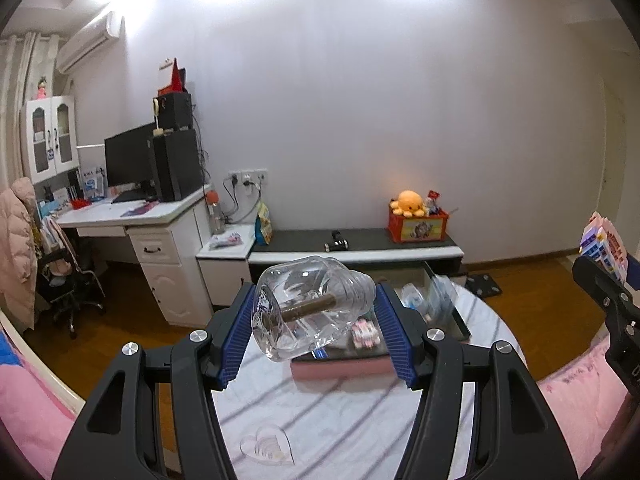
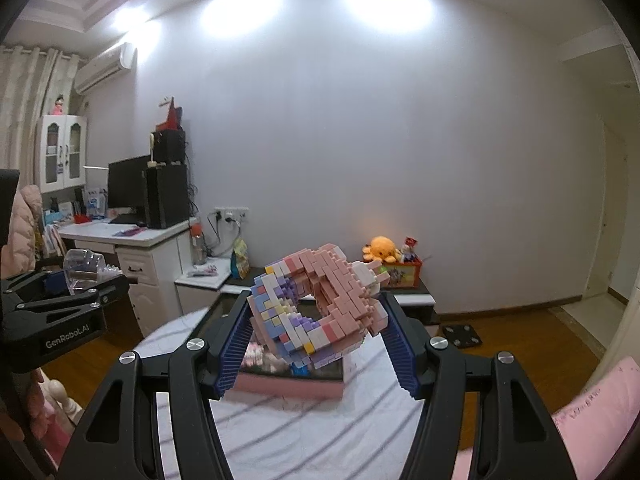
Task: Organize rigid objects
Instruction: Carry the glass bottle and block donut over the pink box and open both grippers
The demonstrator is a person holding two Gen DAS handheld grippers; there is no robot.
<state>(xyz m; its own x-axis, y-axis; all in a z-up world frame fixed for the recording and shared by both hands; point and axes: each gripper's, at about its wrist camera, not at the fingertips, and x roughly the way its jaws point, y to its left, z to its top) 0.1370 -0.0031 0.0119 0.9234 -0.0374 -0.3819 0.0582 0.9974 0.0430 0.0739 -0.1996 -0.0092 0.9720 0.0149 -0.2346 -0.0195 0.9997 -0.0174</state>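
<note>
My left gripper point(image 1: 316, 304) is shut on a clear glass bottle point(image 1: 312, 306) with a brown stick inside, held on its side above a pink box point(image 1: 340, 366) on the striped bed. My right gripper point(image 2: 318, 312) is shut on a pink, purple and white brick model point(image 2: 320, 308), held above the same pink box point(image 2: 288, 386). The left gripper with the bottle also shows in the right wrist view point(image 2: 86, 274) at the left edge. The right gripper with the brick model shows in the left wrist view point(image 1: 604, 248) at the right edge.
A white striped sheet point(image 1: 344, 420) covers the bed, with pink bedding point(image 1: 576, 392) at the right. Small pink pieces point(image 1: 365, 333) lie in the pink box. Beyond are a low black-topped cabinet point(image 1: 360, 240), an orange toy crate point(image 1: 418, 224), a white desk point(image 1: 132, 216) and wood floor.
</note>
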